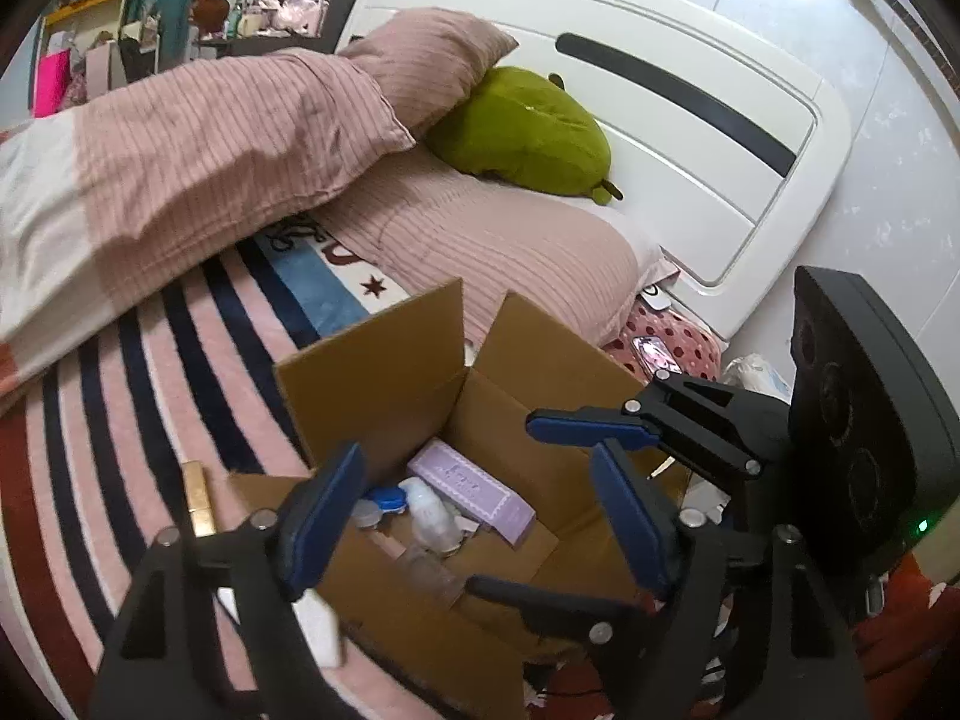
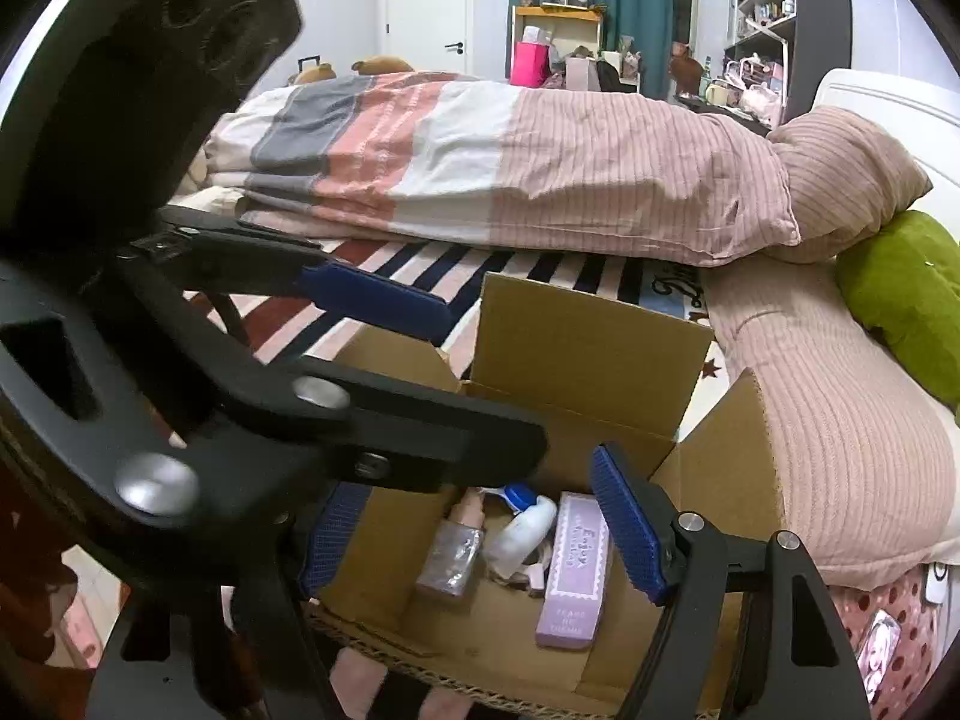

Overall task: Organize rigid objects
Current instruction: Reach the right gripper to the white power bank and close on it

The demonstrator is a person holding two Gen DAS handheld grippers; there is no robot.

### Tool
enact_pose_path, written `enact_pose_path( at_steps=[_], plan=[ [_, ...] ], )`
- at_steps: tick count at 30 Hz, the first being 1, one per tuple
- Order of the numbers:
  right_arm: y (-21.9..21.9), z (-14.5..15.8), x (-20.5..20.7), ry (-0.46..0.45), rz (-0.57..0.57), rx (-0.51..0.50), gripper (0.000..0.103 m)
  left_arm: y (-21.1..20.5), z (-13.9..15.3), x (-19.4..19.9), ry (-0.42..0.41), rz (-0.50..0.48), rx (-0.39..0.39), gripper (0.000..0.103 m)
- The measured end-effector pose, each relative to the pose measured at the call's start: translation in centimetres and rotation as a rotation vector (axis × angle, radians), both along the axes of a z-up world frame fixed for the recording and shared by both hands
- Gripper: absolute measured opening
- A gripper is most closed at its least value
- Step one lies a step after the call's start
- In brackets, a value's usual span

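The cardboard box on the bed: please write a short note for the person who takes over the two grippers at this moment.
Left gripper: open, empty, over the cardboard box.
Right gripper: open, empty, beside it over the same box.
Done: purple box, white bottle, clear bottle and blue-lidded case lie inside.
Left: a gold item lies on the striped blanket outside the box; probably goes in next.

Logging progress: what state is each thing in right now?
cardboard box: flaps open, on the bed
purple box: lying flat inside
white bottle: lying inside
clear bottle: lying inside
gold box: outside, on the blanket
left tool: open, empty
right tool: open, empty
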State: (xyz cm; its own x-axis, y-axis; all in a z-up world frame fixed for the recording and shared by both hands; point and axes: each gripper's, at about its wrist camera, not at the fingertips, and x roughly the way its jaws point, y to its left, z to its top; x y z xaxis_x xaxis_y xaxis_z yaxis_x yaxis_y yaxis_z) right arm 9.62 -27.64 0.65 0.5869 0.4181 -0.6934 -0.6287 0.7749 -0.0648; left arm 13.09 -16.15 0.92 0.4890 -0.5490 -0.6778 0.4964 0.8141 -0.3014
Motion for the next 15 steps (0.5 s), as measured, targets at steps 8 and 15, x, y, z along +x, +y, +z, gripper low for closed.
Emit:
enact_pose_path(
  at_steps=[8,15],
  plan=[
    [1.8,1.2,-1.5,-0.025,0.027,0.001,0.071,4.3,1.2,-2.6,-0.052,0.083,-0.003,0.077],
    [7.4,2.7,-3.9,-0.056,0.149,0.031,0.071,12.2,1.9,-6.4,-0.123,0.258,0.008,0.078]
  ],
)
